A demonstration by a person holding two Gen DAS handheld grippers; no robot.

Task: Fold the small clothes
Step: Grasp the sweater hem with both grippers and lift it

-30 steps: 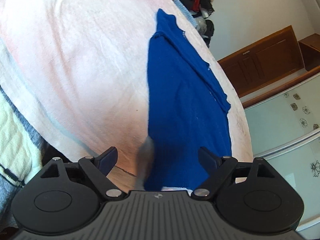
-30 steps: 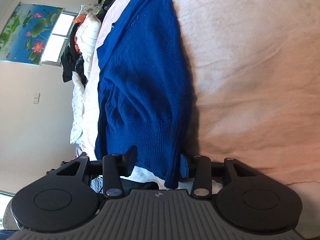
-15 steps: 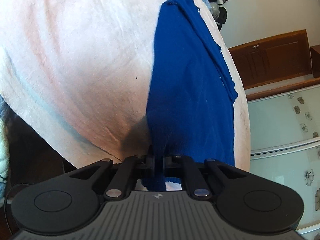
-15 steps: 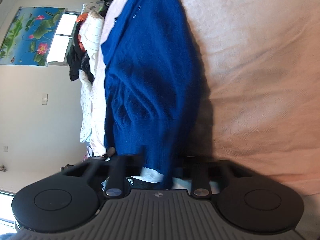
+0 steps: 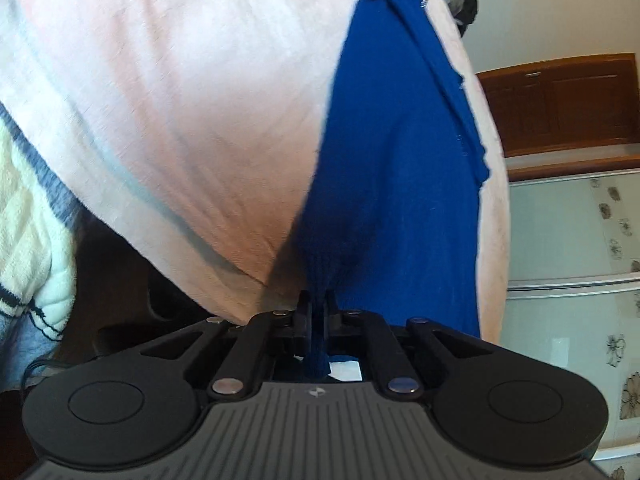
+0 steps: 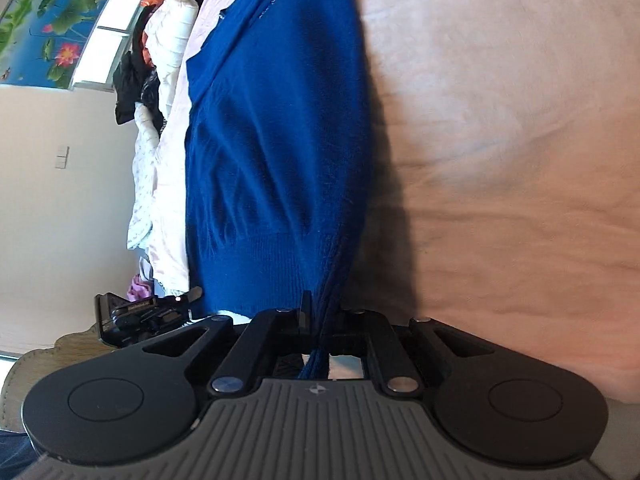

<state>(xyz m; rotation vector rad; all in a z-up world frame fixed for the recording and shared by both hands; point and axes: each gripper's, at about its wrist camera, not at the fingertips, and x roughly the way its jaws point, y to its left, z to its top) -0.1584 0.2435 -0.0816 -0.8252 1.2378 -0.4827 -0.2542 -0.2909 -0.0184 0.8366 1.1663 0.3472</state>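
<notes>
A blue knit sweater [image 5: 400, 168] lies stretched out on a pale pink bed sheet [image 5: 180, 80]. My left gripper [image 5: 318, 304] is shut on the sweater's ribbed hem at one corner, and the cloth bunches between the jaws. In the right wrist view the sweater [image 6: 280, 128] runs away from me, and my right gripper [image 6: 320, 312] is shut on the other hem corner. The other gripper [image 6: 148, 312] shows at the left in that view.
A pile of other clothes [image 6: 160, 60] lies along the far side of the bed, by a window and a flower picture [image 6: 52, 20]. A wooden cabinet [image 5: 560, 104] and glass wardrobe doors [image 5: 568, 232] stand to the right. A cream knit cloth [image 5: 28, 248] hangs at the left.
Both grippers were open around the sweater's hem a second ago. Both have closed on it, and the hem corners now bunch up between the jaws.
</notes>
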